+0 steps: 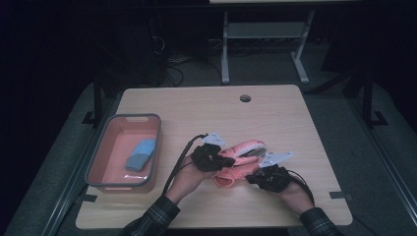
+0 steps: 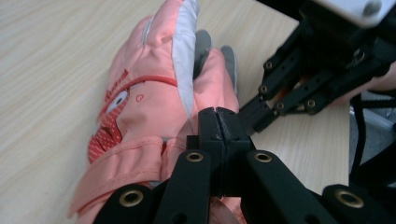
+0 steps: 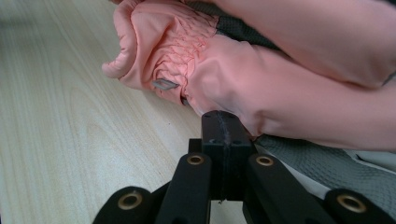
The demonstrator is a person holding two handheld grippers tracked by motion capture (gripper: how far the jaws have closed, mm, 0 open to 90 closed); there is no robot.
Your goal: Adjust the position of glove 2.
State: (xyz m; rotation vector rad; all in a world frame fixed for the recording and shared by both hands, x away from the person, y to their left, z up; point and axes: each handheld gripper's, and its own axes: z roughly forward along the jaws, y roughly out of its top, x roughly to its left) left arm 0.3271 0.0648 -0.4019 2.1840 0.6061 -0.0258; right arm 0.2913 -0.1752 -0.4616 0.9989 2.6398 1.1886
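We see bare worktop along the far edge and right side, open for passage. The bin blocks the left, and the pink glove with both hands crowds the middle near us.

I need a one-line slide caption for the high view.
Two hand-held grippers, left and right, pinch a salmon-pink padded glove on a wooden table, beside a grey-rimmed pink tub.

I count one pink glove on one wooden table, one grey bin with one blue thing inside it, and two grippers, the left gripper and the right gripper
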